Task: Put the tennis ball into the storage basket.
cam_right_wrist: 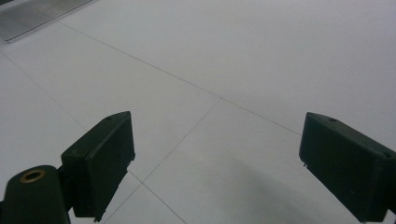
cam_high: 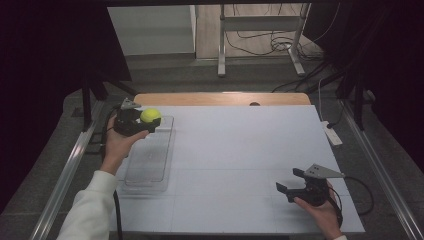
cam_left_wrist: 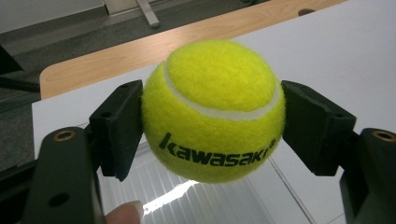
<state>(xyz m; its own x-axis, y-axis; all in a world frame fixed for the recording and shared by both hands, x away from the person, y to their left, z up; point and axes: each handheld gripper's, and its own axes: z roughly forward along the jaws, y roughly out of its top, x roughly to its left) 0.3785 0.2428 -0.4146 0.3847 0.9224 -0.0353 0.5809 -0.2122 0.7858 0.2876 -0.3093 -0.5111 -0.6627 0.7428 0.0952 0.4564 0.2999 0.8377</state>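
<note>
A yellow tennis ball (cam_high: 150,115) with black lettering is clamped between the jaws of my left gripper (cam_high: 145,121), held above the far end of a clear plastic tray (cam_high: 150,165) at the table's left. In the left gripper view the ball (cam_left_wrist: 212,109) sits squarely between both black pads (cam_left_wrist: 116,128), which press on its sides, and the ribbed tray (cam_left_wrist: 187,198) lies below it. My right gripper (cam_high: 291,186) rests low near the table's front right, jaws wide apart with nothing between them (cam_right_wrist: 215,158).
A white sheet (cam_high: 240,160) covers the wooden table (cam_high: 220,98). A white power strip (cam_high: 332,134) lies at the right edge. Metal rails run along both sides, and a stand with cables is on the floor beyond.
</note>
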